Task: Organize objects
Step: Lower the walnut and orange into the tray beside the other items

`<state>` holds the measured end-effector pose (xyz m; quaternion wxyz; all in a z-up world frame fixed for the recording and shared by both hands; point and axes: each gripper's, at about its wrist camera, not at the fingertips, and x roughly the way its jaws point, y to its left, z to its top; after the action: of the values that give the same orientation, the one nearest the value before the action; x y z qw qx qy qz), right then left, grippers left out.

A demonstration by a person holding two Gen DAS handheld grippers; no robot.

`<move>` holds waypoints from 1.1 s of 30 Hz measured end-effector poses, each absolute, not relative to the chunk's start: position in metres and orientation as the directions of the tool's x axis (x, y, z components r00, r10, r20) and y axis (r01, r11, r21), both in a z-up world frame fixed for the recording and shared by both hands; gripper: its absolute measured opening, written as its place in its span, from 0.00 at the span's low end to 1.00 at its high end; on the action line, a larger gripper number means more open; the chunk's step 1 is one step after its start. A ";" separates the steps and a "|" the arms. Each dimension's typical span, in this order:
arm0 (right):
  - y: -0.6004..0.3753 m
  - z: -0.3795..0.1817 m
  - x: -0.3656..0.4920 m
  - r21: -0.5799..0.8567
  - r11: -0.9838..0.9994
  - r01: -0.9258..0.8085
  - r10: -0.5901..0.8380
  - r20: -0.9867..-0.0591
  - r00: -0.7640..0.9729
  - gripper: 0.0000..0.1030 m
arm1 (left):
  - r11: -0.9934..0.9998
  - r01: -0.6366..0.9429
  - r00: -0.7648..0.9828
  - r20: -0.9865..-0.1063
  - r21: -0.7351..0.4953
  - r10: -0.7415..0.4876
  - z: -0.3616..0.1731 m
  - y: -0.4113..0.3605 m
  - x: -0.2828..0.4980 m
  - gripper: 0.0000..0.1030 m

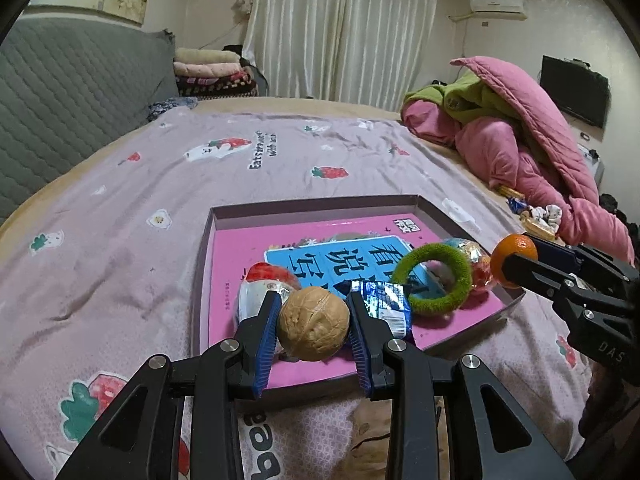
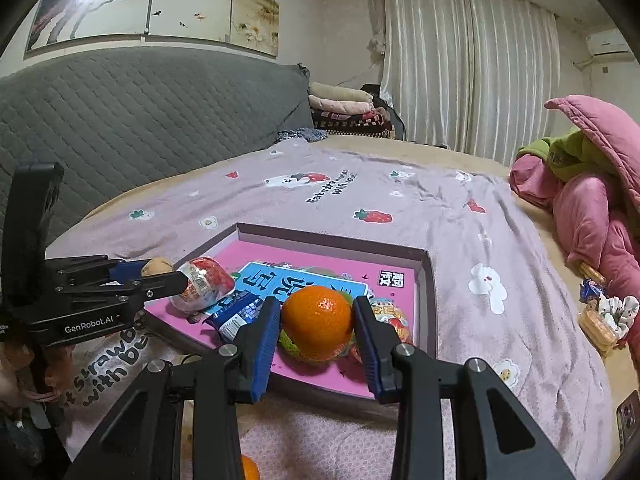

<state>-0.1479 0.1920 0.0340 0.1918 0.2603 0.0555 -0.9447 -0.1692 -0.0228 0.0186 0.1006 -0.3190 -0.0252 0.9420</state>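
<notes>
While both loads hang over the tray: I treat this step as two placements, not one.
Left gripper [image 1: 313, 322]: jaws clamped on the walnut [image 1: 314, 323], blue pads pressed to both its sides, over the tray's near edge.
Right gripper [image 2: 316, 320]: jaws clamped on the mandarin [image 2: 317, 317], above the green fuzzy ring [image 2: 289, 342] near the tray's right side.
Tray [image 1: 312, 207]: a shallow box lid on the bed [image 1: 132, 216], its pink floor printed with a blue panel of characters.
Already inside: a red-and-white foil egg [image 1: 264, 285], a blue snack packet [image 1: 386, 304], the ring and a shiny foil ball [image 1: 474, 260], all crowded along the near half.
Free room: I judge the far half of the tray bare, so that is where I would aim.
Walnut placement: I would carry it past the egg and packet, lower it until it rests on the pink floor, then part the jaws slowly; it is round and will likely roll if dropped.
Mandarin placement: I would steer clear of the ring, since setting it on that soft hoop could leave it perched and unstable, or use the hoop on purpose as a cradle.
Clearance: the grippers sit close side by side, so I would release one at a time.
Risk: a jaw tip may nudge the packet or egg on the way out.
</notes>
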 end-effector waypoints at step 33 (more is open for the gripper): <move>0.193 0.011 -0.155 -0.002 -0.927 0.376 -0.302 -0.591 -0.748 0.37 | -0.977 -0.178 -0.737 -0.642 -0.116 0.210 -0.005 -0.015 -0.178 0.33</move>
<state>-0.1555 0.1933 0.0114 0.1817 0.3050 0.0607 -0.9329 -0.1777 -0.0146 -0.0053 0.1041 -0.3472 -0.0233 0.9317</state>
